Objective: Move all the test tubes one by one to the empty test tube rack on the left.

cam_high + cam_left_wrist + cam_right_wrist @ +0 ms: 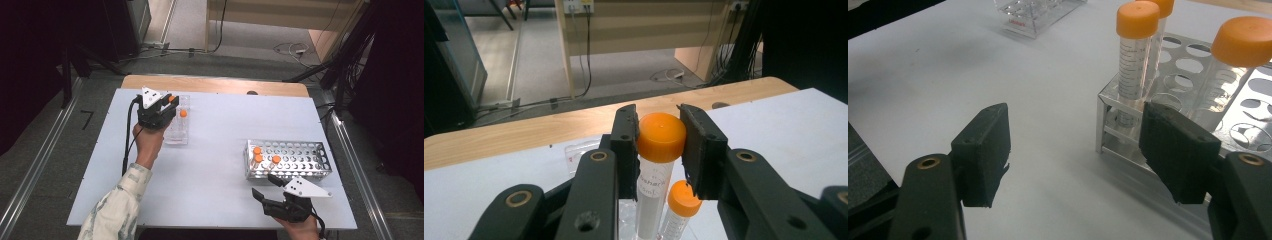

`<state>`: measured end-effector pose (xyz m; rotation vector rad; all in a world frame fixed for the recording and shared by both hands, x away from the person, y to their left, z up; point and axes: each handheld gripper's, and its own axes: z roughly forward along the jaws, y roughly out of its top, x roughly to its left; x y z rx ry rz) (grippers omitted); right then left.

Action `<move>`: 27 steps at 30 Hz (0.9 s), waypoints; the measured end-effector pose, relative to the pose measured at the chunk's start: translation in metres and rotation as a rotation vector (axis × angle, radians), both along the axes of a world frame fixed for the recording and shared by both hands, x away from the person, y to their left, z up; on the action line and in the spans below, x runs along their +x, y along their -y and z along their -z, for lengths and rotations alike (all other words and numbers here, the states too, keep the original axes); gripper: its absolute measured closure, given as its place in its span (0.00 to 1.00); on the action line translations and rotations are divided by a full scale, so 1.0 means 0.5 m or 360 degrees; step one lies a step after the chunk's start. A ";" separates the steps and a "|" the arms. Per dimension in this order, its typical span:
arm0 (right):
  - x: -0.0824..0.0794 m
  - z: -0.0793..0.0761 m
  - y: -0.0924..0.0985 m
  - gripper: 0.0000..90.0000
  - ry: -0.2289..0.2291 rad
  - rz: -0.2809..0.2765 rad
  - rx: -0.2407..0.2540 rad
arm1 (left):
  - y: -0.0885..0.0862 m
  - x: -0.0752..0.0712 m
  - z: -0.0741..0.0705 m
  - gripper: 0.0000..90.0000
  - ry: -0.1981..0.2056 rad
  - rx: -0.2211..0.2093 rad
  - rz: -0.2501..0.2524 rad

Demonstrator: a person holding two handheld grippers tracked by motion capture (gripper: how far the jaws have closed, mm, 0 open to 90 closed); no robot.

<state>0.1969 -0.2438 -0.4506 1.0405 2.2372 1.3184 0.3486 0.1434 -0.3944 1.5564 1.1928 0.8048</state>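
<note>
While my jaws crowd both gripper views, parts of the scene stay hidden.
Left gripper [659,145]: my pads clamp the orange cap of a centrifuge tube [655,170], standing over the clear plastic rack [176,131] at the table's far left.
Tube's foot: cut off below the frame.
Second tube [679,207]: just beside it, lower, partly behind my jaw.
Right gripper [1075,150]: jaws wide apart, holding nothing, near the metal rack [1168,107].
Metal rack's tubes [1137,50]: labels unreadable.

A white table [215,150] carries a clear rack [177,131] and a metal rack [300,160].
</note>
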 end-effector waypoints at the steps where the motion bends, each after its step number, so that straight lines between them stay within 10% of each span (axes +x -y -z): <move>1: 0.000 0.000 0.000 0.30 0.0001 -0.0002 0.0001 | 0.000 0.001 0.002 0.78 -0.0007 0.0003 -0.0001; 27: 0.001 0.004 -0.002 0.30 -0.0007 -0.0001 -0.0009 | 0.006 0.006 0.060 0.74 -0.0121 0.0005 0.0017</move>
